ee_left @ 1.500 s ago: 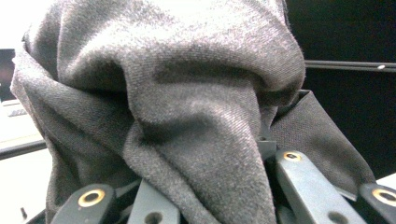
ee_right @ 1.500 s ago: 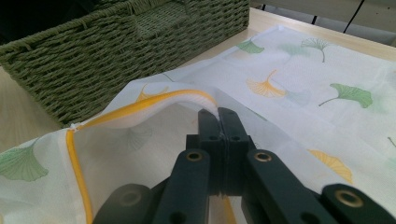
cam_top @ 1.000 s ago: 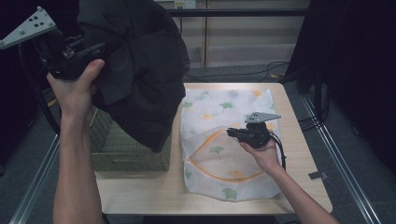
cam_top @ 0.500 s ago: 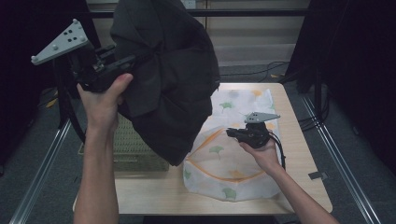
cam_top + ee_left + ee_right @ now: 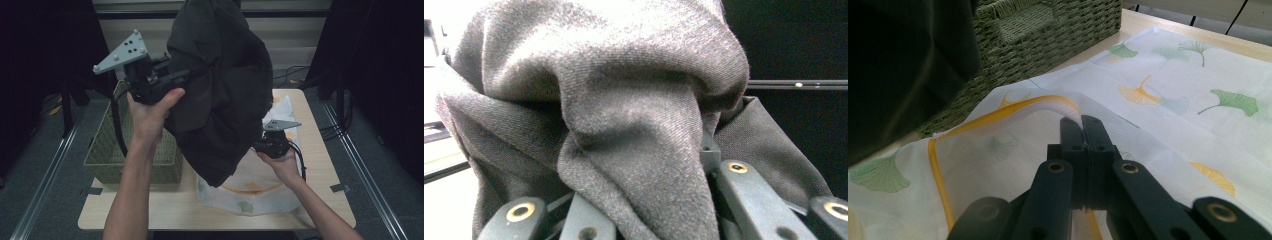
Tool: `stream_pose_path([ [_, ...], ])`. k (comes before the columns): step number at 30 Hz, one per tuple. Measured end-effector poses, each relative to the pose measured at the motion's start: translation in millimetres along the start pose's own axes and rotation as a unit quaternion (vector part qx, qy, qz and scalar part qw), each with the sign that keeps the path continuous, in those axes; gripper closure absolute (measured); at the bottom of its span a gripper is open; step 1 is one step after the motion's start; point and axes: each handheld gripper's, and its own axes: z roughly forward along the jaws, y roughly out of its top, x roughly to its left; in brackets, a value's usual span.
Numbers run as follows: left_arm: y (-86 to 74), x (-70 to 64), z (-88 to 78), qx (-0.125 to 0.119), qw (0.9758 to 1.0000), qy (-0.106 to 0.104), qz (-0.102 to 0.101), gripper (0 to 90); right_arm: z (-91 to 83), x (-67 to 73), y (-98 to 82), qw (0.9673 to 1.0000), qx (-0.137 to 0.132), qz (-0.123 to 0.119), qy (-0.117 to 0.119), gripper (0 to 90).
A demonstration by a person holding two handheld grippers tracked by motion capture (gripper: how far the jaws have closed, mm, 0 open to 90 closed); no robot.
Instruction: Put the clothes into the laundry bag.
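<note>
A large dark grey garment (image 5: pixel 220 90) hangs in the air, bunched in my left gripper (image 5: pixel 192 75), which is shut on it high above the table. In the left gripper view the cloth (image 5: pixel 624 100) drapes over the jaws of my left gripper (image 5: pixel 644 200). The garment's lower end dangles over a white mesh bag (image 5: pixel 260 185) printed with green and yellow leaves, lying flat on the table. My right gripper (image 5: pixel 260 146) is shut on the bag's yellow-trimmed rim. In the right gripper view the right gripper (image 5: pixel 1081 122) lifts that rim of the bag (image 5: pixel 1173 100) slightly.
A woven green basket (image 5: pixel 107 155) stands on the table's left half, close beside the bag; its wall (image 5: pixel 1048 35) shows in the right gripper view. The light wooden table (image 5: pixel 320 150) has bare strips at the right and front. Dark curtains and cables surround it.
My left gripper has carried the garment up and to the right, from above the basket to over the bag. The right gripper has stayed on the bag's rim.
</note>
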Motion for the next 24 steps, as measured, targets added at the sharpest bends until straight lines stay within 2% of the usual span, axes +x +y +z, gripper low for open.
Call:
stream_pose_path([
  [2, -8.9, -4.8, 4.4, 0.000, 1.0000, -0.006, 0.006, 72.1, -0.1, -0.6, -0.1, 1.0000, -0.002, 0.002, 0.004, 90.0],
  [7, -36.2, -11.8, 7.5, 0.023, 0.9996, -0.015, 0.007, 72.0, -1.0, -0.9, -0.2, 1.0000, -0.003, 0.004, 0.006, 90.0],
  [13, -67.1, -17.3, -4.3, 0.051, 0.9986, -0.006, 0.013, 71.9, -1.7, -2.4, -0.2, 0.9999, -0.005, 0.009, 0.009, 90.0],
  [17, -89.4, -15.4, -10.9, 0.077, 0.9969, -0.001, 0.016, 71.9, -1.1, -2.9, -0.7, 0.9999, -0.005, 0.011, 0.009, 90.0],
  [20, -100.0, -14.7, -12.5, 0.092, 0.9956, -0.003, 0.016, 71.8, -0.4, -3.0, -0.9, 0.9999, -0.004, 0.013, 0.009, 90.0],
  [22, -108.7, -18.5, -10.1, 0.097, 0.9951, 0.001, 0.017, 71.8, 0.7, -2.9, -1.6, 0.9999, -0.002, 0.013, 0.011, 89.9],
  [23, -112.7, -19.5, -9.1, 0.112, 0.9934, -0.006, 0.024, 71.7, 1.6, -3.0, -1.7, 0.9999, -0.001, 0.013, 0.011, 90.0],
  [24, -117.9, -22.4, -7.1, 0.116, 0.9929, -0.011, 0.026, 71.7, 1.9, -3.2, -1.5, 0.9998, -0.001, 0.014, 0.011, 90.0],
])
